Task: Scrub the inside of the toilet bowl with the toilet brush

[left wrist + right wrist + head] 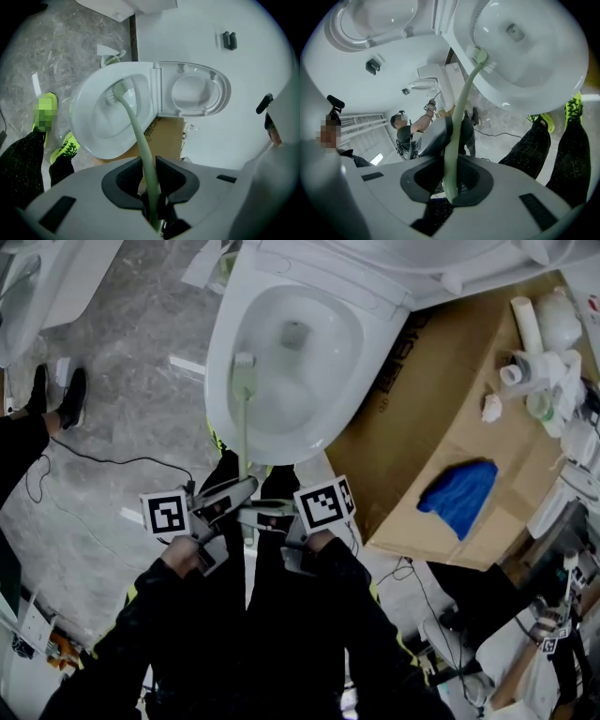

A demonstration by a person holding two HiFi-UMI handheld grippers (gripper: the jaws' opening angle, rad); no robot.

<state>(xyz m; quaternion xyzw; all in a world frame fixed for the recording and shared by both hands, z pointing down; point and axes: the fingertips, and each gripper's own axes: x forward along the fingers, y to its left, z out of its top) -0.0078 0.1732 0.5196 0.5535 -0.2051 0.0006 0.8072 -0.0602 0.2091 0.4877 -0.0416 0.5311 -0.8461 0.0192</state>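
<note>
Blue cloth (459, 495) on cardboard sheet (422, 409); black cable (103, 462) on marble floor (131, 343).

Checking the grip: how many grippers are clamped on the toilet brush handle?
2. The left gripper grips the toilet brush handle nearer the bristles; the right gripper grips it just behind, nearer the end.

The toilet bowl (319, 432) is gleaming as smooth, glossy white ceramic. The toilet brush (244, 418) is showing matt pale-green plastic. The floor (122, 381) is looking like polished grey marble. The cardboard (441, 362) is looking dull, brown and papery, the blue cloth (459, 495) soft. The left gripper (151, 187) and right gripper (451, 180) are showing matt grey plastic with darker matt jaws.
</note>
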